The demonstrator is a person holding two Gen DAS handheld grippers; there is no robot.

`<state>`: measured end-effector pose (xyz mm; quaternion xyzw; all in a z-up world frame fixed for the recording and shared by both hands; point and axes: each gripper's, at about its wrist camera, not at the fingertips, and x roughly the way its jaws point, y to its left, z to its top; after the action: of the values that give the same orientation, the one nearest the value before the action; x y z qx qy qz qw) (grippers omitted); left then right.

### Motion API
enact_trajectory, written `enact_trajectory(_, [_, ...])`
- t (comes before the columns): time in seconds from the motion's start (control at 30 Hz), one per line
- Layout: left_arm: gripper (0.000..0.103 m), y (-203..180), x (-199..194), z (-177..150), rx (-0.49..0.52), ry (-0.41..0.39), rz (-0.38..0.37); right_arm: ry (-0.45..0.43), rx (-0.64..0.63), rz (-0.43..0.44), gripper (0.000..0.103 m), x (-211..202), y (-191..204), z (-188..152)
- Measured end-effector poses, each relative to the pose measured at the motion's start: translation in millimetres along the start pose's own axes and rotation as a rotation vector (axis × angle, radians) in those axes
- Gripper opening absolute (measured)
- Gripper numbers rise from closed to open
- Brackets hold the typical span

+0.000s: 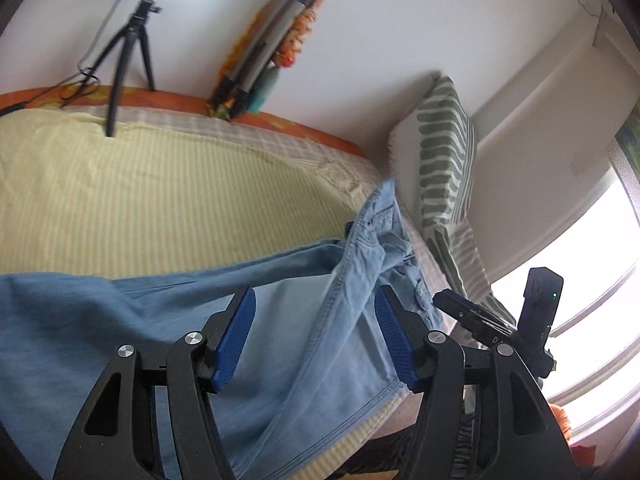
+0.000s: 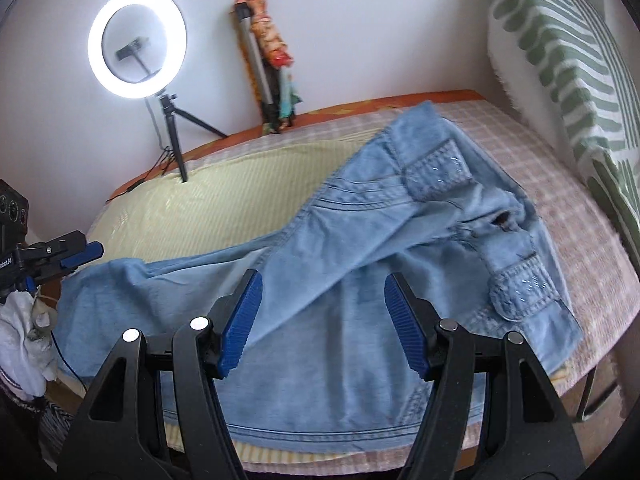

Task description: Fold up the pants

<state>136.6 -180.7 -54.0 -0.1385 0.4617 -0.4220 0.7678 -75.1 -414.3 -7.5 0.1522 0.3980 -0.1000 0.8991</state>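
Light blue denim pants (image 2: 360, 248) lie spread and rumpled on the bed, waist and embroidered pocket flaps toward the right, legs running left. They also show in the left wrist view (image 1: 280, 312). My left gripper (image 1: 316, 320) is open, its blue pads above the leg fabric near the bed's front edge, holding nothing. My right gripper (image 2: 324, 308) is open above the seat and thigh part, holding nothing. The left gripper also shows at the left edge of the right wrist view (image 2: 76, 256), and the right gripper shows at the right of the left wrist view (image 1: 480, 316).
The bed has a yellow striped cover (image 1: 160, 200) over a checked sheet (image 2: 560, 216). A green-striped pillow (image 2: 568, 64) leans at the right. A ring light on a tripod (image 2: 138, 44) stands on the bed by the wall, and a folded tripod with cloth (image 2: 268, 60) leans there. A bright window (image 1: 600, 260) is at right.
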Motion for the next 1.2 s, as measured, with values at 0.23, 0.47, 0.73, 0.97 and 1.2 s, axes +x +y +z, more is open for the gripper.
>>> enact_trajectory(0.23, [0.062,-34.2,87.8,16.2,0.023,0.131,-0.057,-0.013,0.146,-0.071,0.066,-7.0,-69.6,-16.4])
enact_trajectory(0.47, [0.062,-62.6,162.6,32.8,0.087,0.197,-0.006,-0.028,0.248,-0.096,0.066,-9.7,-115.1,-32.8])
enact_trajectory(0.73, [0.062,-49.3,200.9,37.6,0.054,0.198,0.12,-0.06,0.328,-0.09,0.066,-17.3,-145.5,-35.4])
enact_trajectory(0.97, [0.067,-35.0,183.9,56.5,0.065,0.142,0.141,-0.049,0.327,-0.079,0.066,-15.6,-147.8,-38.8])
enact_trajectory(1.2, [0.069,-14.4,213.8,52.0,-0.101,0.246,0.015,-0.062,0.336,-0.058,0.067,-16.1,-146.6,-34.8])
